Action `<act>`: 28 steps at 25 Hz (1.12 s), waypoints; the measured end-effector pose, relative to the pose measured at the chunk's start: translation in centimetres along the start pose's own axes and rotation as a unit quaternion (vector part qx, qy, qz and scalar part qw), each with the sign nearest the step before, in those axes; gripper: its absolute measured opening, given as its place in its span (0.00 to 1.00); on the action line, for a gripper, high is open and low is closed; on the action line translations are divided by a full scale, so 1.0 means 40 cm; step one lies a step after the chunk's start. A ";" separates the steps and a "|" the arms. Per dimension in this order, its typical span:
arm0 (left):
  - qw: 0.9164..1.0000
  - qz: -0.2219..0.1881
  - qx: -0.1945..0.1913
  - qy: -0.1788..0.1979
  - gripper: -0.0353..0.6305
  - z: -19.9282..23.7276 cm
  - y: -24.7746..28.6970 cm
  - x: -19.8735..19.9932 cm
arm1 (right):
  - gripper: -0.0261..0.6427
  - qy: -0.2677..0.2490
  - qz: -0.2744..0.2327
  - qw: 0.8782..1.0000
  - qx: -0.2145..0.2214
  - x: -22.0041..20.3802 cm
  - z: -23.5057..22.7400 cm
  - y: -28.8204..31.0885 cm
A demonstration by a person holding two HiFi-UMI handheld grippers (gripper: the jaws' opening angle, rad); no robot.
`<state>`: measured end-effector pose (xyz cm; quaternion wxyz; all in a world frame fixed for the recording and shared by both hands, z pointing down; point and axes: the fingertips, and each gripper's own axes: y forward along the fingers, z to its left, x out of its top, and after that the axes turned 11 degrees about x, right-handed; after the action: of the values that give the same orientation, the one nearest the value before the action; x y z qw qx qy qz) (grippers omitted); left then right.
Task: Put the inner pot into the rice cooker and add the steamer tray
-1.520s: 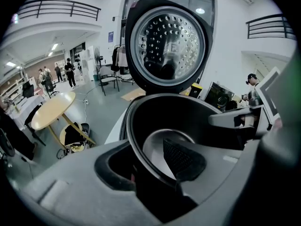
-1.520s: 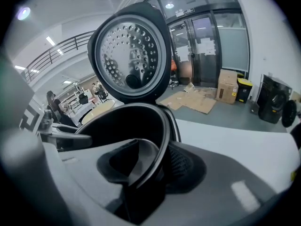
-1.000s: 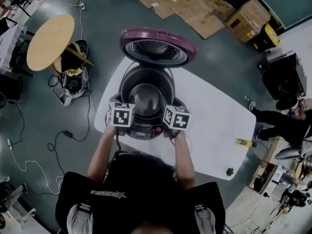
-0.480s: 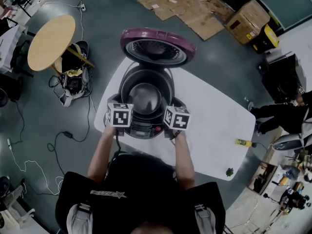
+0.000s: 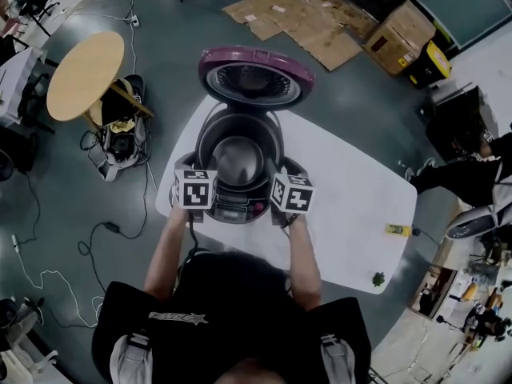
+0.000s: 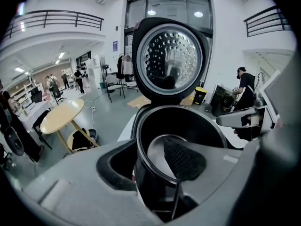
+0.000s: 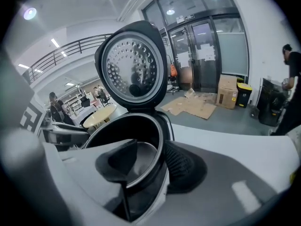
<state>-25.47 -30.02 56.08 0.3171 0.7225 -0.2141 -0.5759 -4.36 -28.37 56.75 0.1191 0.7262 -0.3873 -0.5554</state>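
While the inner pot (image 5: 238, 160) sits inside the open rice cooker (image 5: 237, 211) on the tabletop (image 5: 352, 206), the left gripper (image 5: 197, 187) and right gripper (image 5: 290, 192) flank it. Left gripper view: fingers (image 6: 183, 159) apart, straddling the pot's rim. Right gripper view: fingers (image 7: 179, 165), just opening wider, straddle that rim unclamped.

No legible text is showing. A white logo (image 5: 176, 318) on the person's dark shirt (image 5: 240, 294), at six o'clock in the head view, is blurring out; paper notices (image 7: 201, 51) on the glass doors (image 7: 188, 55) are proving unreadable.
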 end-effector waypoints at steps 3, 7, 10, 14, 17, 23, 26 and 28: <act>1.000 -0.017 -0.003 0.002 0.34 0.000 -0.022 0.017 | 0.32 -0.007 -0.018 1.000 -0.005 0.012 0.008 -0.030; 0.999 -0.044 -0.010 0.009 0.34 -0.012 -0.061 0.052 | 0.32 -0.018 -0.048 0.999 -0.009 0.039 0.020 -0.090; 0.997 -0.077 -0.019 0.011 0.34 -0.027 -0.101 0.080 | 0.32 -0.039 -0.081 0.996 -0.013 0.064 0.034 -0.146; 0.988 -0.147 -0.037 0.012 0.33 -0.052 -0.162 0.128 | 0.32 -0.096 -0.128 0.987 -0.017 0.102 0.059 -0.221; 0.976 -0.209 -0.050 0.021 0.27 -0.074 -0.217 0.163 | 0.32 -0.125 -0.174 0.976 -0.024 0.121 0.073 -0.284; 0.954 -0.292 -0.065 0.025 0.18 -0.104 -0.307 0.184 | 0.19 -0.151 -0.267 0.950 -0.052 0.119 0.095 -0.405; 0.949 -0.307 -0.070 0.028 0.11 -0.118 -0.330 0.186 | 0.11 -0.167 -0.279 0.943 -0.072 0.104 0.101 -0.441; 0.948 -0.309 -0.075 0.034 0.08 -0.130 -0.335 0.184 | 0.05 -0.167 -0.281 0.942 -0.080 0.093 0.100 -0.456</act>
<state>-19.39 -24.40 42.21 0.1841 0.7462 0.0743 -0.6354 0.20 -17.66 41.66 -0.0502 0.6902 -0.1364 -0.7089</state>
